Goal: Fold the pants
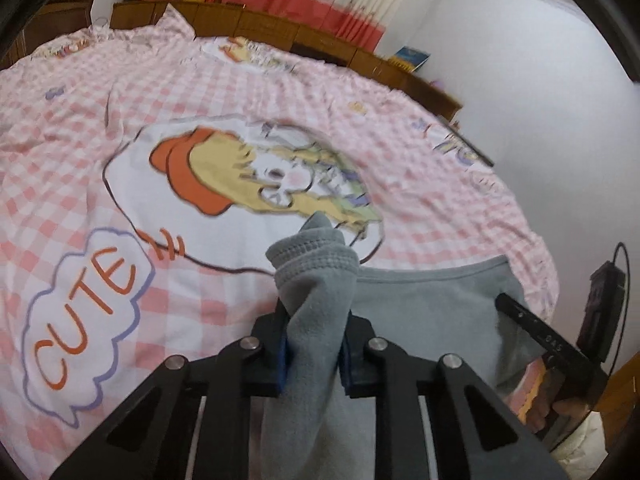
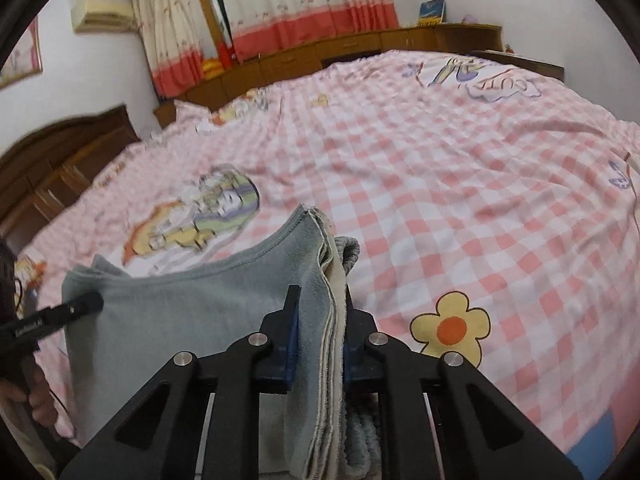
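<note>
Pants (image 1: pixel 420 304) hang over a pink checked bedspread (image 1: pixel 280 92), curtains (image 2: pixel 304 4) apparently behind.

**"CUTE" On The Bedcover, Small Print On The Grippers**

The pink checked bedcover (image 1: pixel 280 92) carried the one clear word: "CUTE" (image 1: pixel 80 320) in orange capitals inside a purple cloud outline, just beside the big cartoon girl (image 1: pixel 256 176) printed on it. Far across the cover from her, in the right wrist view, a second cloud (image 2: pixel 504 88) showed the same letters upside down and blurred. White print ran along the right gripper's finger (image 1: pixel 536 328), perhaps "045". The left gripper's finger (image 2: pixel 60 316) bore white lettering too small to read.
</note>
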`<move>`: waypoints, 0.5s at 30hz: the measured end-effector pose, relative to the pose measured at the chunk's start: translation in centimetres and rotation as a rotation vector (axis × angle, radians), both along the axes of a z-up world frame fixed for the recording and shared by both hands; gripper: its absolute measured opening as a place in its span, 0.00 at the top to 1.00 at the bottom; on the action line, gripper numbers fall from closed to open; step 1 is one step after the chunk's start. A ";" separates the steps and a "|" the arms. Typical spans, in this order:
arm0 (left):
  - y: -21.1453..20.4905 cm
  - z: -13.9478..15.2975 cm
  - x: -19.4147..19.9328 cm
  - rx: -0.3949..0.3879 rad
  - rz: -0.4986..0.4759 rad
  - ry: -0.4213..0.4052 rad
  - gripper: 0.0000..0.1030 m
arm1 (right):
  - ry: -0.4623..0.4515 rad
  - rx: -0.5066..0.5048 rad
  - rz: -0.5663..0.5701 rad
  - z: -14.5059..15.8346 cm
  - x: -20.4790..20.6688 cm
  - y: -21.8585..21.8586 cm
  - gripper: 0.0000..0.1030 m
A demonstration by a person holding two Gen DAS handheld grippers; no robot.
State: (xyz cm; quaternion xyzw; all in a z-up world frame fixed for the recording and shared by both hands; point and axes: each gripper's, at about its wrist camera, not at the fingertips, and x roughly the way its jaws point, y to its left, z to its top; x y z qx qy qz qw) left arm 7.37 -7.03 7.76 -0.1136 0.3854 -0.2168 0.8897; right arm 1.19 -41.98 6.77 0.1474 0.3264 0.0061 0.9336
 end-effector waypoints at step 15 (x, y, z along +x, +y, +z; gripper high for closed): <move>8.4 11.4 0.3 0.120 0.049 -0.145 0.82 | -0.030 0.168 0.148 6.8 3.0 8.0 0.85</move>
